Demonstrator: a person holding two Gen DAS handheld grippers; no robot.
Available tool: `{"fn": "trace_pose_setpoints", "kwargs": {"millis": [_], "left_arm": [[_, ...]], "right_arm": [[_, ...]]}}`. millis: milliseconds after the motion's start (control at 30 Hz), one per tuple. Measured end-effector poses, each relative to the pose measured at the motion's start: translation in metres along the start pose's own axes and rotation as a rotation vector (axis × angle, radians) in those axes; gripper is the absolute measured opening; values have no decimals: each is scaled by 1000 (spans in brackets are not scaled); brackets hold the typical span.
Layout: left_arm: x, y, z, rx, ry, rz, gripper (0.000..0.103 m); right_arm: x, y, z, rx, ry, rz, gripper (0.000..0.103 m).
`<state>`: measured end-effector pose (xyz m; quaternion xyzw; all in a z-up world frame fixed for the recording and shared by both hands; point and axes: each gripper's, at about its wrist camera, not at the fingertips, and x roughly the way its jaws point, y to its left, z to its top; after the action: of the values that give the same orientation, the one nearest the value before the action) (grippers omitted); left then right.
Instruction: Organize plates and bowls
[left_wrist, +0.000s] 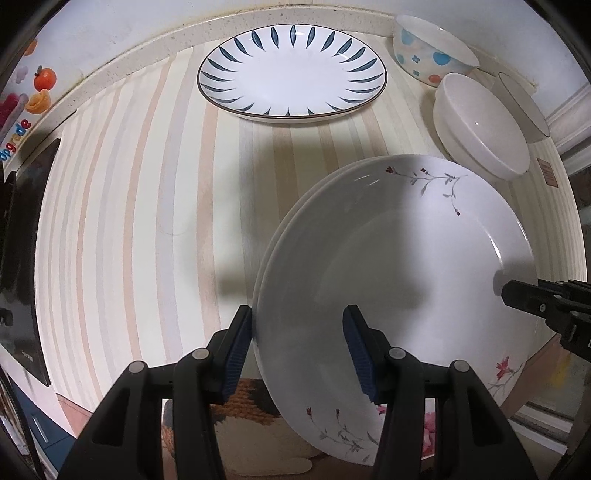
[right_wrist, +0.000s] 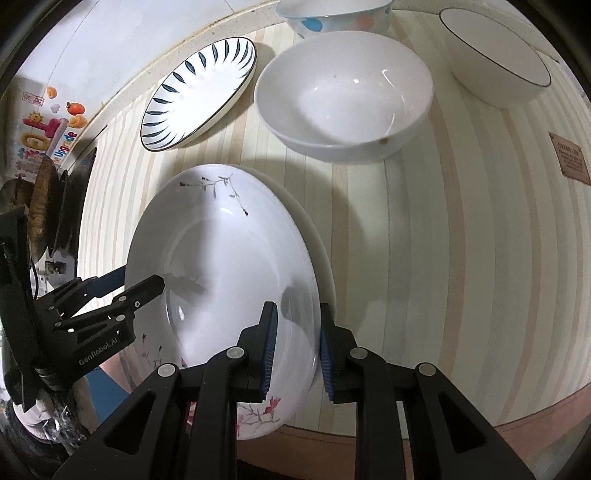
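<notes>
Two white floral plates are stacked near the striped table's front edge: the top plate (left_wrist: 388, 258) (right_wrist: 221, 277) sits on the lower plate (left_wrist: 271, 254) (right_wrist: 323, 251). My left gripper (left_wrist: 299, 343) (right_wrist: 140, 278) points down and straddles the stack's left rim. Its pads stand apart from the rim, so it is open. My right gripper (right_wrist: 297, 350) has its pads tight on either side of the top plate's right rim. In the left wrist view one of its fingers (left_wrist: 517, 293) shows at that rim.
A blue-leaf plate (left_wrist: 291, 77) (right_wrist: 199, 96) lies at the back by the wall. A plain white bowl (left_wrist: 484, 125) (right_wrist: 343, 92), a dotted bowl (left_wrist: 432, 48) (right_wrist: 332, 18) and a dark-rimmed bowl (left_wrist: 524, 107) (right_wrist: 495, 55) stand back right. Dark objects (right_wrist: 48, 206) line the left edge.
</notes>
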<state>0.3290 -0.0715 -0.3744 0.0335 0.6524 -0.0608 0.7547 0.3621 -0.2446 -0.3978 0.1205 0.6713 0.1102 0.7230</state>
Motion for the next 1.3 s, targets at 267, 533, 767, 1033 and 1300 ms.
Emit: {"fn": "trace_pose_setpoints", "kwargs": {"millis": [267, 533, 767, 1033, 1300], "left_arm": [[-29, 21, -3, 1, -21, -30, 48], [-66, 71, 79, -73, -114, -88, 48], [-22, 122, 164, -137, -61, -120, 48], [34, 119, 203, -92, 24, -168, 48], [48, 106, 205, -10, -4, -198, 31]], "right_arm": [[-25, -11, -5, 17, -20, 6, 24], [-77, 13, 45, 60, -152, 185, 28], [-35, 44, 154, 116, -128, 161, 32], [21, 43, 212, 147, -65, 39, 32], [47, 38, 228, 147, -35, -53, 21]]}}
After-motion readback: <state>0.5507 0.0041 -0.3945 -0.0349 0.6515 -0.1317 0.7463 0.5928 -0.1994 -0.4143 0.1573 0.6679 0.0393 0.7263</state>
